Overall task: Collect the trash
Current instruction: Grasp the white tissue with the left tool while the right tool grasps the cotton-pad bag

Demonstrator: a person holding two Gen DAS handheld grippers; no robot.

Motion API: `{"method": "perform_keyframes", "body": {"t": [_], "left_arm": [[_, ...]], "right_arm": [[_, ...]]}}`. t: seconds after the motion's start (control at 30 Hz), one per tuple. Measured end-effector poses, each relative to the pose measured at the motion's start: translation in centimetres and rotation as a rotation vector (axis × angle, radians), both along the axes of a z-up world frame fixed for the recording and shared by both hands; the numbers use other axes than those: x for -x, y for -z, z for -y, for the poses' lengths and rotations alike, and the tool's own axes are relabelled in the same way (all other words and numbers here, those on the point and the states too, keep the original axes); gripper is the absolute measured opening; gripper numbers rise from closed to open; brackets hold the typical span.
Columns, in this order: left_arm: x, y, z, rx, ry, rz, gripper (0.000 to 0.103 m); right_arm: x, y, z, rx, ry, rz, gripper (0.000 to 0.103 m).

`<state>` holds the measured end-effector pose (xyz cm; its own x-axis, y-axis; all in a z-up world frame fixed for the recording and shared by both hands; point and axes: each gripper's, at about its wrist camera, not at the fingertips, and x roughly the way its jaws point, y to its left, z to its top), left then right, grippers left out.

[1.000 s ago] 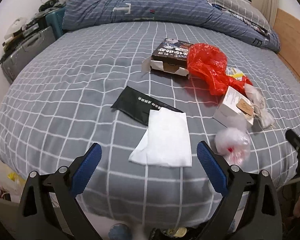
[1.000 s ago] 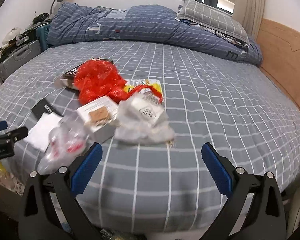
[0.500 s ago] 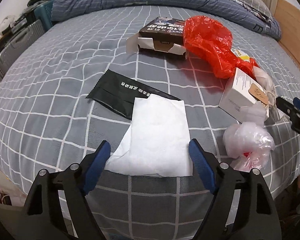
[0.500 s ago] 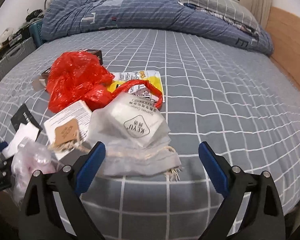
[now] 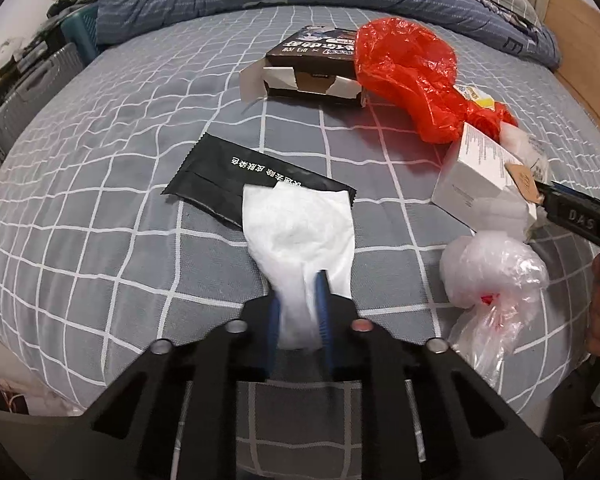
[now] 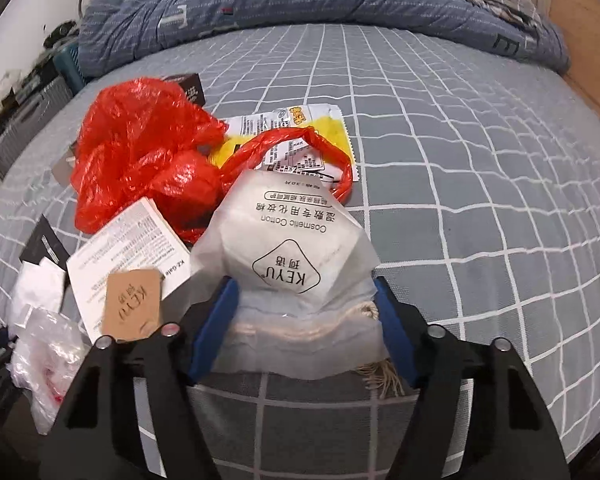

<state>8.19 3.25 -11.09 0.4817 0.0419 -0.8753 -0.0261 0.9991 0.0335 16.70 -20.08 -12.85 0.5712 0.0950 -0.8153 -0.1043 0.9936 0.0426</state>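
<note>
Pickup step, we judge: our left gripper point(image 5: 300, 312), just closing, pinches the white paper tissue point(image 5: 300, 232) while our right gripper point(image 6: 304, 328), also closing, brackets the translucent cosmetic-cotton pouch point(image 6: 288, 256); lifting comes next.

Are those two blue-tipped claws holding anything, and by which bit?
The left gripper pinches the white tissue by its near edge. The right gripper has been closing around the cotton-pad pouch at its near end.
</note>
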Motion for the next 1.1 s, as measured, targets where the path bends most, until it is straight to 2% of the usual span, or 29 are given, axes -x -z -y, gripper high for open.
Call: {"method": "perform_keyframes", "body": {"t": [0.13,0.33,0.63,1.1], "left_arm": [[0.2,-0.2,-0.1,0.009,-0.001,0.005,0.006],[0.2,-0.7,-0.1,0.018,0.001,0.013,0.004],[0.3,-1.5,-0.1,0.039,0.004,0.034,0.003],[0.9,-3.2,-0.3,0.051,0.001,0.055,0.002]], "right_arm": [[0.3,-0.2,0.2,0.033,0.005,0.008,0.035],[0.5,-0.4,0.6,0.039,0.008,0.018,0.019],[0.7,-1.4,1.0,0.021,0.017,0.025,0.015],[1.9,-4.0,1.4,0.024,0.041,0.066,0.013]]}}
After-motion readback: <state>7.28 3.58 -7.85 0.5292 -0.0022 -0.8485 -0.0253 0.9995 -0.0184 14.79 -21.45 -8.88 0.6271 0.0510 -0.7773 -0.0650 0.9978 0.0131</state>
